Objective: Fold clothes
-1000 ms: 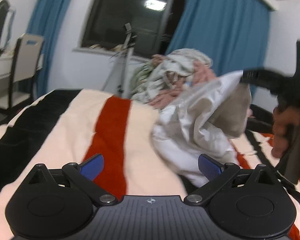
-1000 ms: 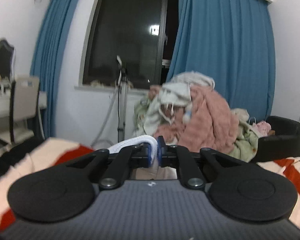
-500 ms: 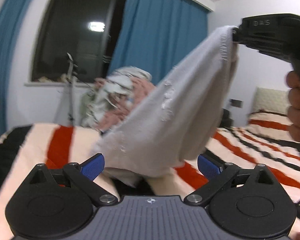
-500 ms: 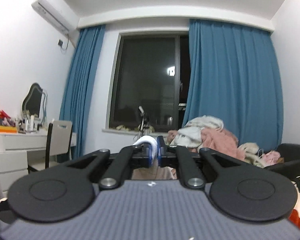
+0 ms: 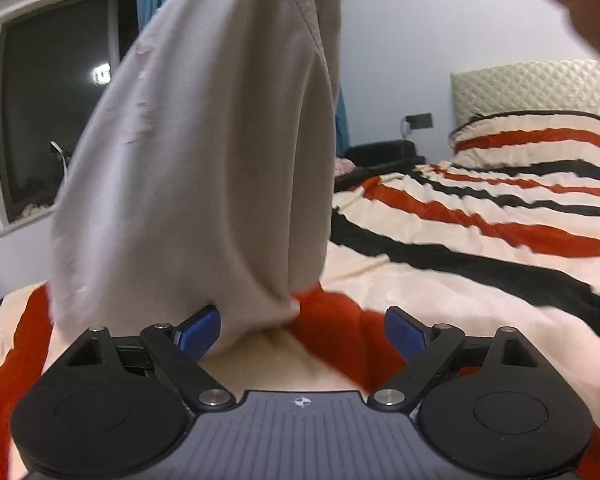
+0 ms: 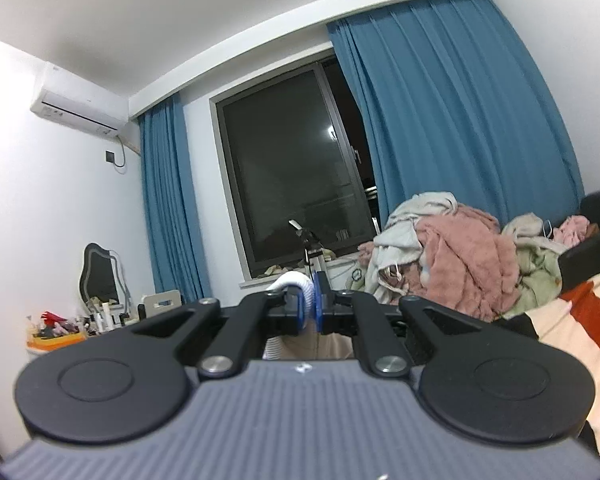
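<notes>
A pale grey garment (image 5: 204, 168) hangs from above in the left wrist view, its lower end dangling just over the striped blanket (image 5: 480, 240). My left gripper (image 5: 302, 330) sits at that lower end with its jaws wide and closing; the cloth's bottom edge lies between them, against the left blue pad (image 5: 200, 330), the right pad clear of it. In the right wrist view my right gripper (image 6: 309, 306) is shut on a white ribbed edge of the garment (image 6: 288, 282), held high; beige cloth hangs below it.
A person's hand (image 5: 580, 4) shows at the top right of the left wrist view. A heap of clothes (image 6: 452, 248) lies beyond the bed by the blue curtain (image 6: 452, 120). A dressing table (image 6: 60, 332) stands at the left wall, a padded headboard (image 5: 532, 88) at the right.
The right gripper has lifted the garment off the bed, so it now hangs long. My left gripper swung right and lower, up to the cloth's bottom end, and its jaws have narrowed a little.
</notes>
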`<state>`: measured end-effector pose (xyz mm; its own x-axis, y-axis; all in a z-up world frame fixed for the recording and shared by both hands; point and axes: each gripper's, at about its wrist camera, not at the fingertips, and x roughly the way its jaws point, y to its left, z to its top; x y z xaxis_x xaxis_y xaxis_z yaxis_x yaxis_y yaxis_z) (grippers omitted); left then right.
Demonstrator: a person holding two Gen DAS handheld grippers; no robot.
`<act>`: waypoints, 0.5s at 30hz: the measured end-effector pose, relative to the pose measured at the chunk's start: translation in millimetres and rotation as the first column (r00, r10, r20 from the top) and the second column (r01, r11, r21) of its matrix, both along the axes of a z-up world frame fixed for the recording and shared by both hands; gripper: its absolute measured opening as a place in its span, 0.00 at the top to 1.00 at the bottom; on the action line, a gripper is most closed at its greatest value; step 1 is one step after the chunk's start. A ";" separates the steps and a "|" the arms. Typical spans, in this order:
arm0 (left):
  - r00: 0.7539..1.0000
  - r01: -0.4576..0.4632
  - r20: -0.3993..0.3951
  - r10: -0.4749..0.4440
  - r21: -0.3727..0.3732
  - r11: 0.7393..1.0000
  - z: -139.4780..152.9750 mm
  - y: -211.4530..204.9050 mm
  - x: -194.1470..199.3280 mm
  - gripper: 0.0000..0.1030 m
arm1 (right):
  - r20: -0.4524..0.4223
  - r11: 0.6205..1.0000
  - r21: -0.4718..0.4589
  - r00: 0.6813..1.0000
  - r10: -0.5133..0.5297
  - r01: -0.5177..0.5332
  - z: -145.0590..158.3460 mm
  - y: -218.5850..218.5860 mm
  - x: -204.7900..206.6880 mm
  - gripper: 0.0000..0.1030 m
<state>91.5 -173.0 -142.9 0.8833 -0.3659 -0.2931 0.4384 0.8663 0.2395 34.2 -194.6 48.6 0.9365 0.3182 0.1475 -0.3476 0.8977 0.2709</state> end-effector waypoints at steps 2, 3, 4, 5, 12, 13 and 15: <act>0.999 -0.038 0.029 0.040 -0.063 0.997 -2.9 -13.7 11.9 0.11 | -0.006 1.000 0.019 1.000 -0.015 0.015 -6.0 -9.7 5.9 0.92; 0.997 -0.059 0.038 0.064 -0.111 0.992 -3.7 -17.8 17.6 0.09 | -0.010 0.999 0.034 1.000 -0.022 0.022 -9.5 -14.7 8.2 0.92; 0.994 -0.091 0.038 0.098 -0.150 0.985 -5.4 -21.5 25.1 0.10 | -0.014 0.998 0.047 1.000 -0.028 0.029 -14.1 -20.3 11.5 0.92; 0.989 -0.135 0.033 0.142 -0.156 0.978 -7.9 -26.1 33.1 0.13 | -0.021 0.997 0.064 0.999 -0.040 0.041 -20.9 -27.3 16.6 0.92; 0.974 -0.206 -0.129 0.187 -0.147 0.968 -2.1 -7.1 64.0 0.92 | -0.210 0.966 0.156 0.963 -0.171 0.206 -60.3 -68.4 66.0 0.92; 0.975 -0.198 -0.133 0.179 -0.144 0.970 5.3 -0.1 60.8 0.93 | -0.229 0.963 0.138 0.954 -0.195 0.230 -63.1 -69.7 70.1 0.92; 0.978 -0.173 -0.142 0.153 -0.139 0.975 24.2 17.8 50.9 0.93 | -0.254 0.963 0.118 0.944 -0.209 0.244 -66.6 -68.6 74.0 0.92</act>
<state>142.3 -155.2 -118.7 0.8929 -0.2683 -0.3615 0.3067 0.9504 0.0521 108.2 -263.2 -18.0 0.9946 0.0853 -0.0592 -0.0493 0.8896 0.4540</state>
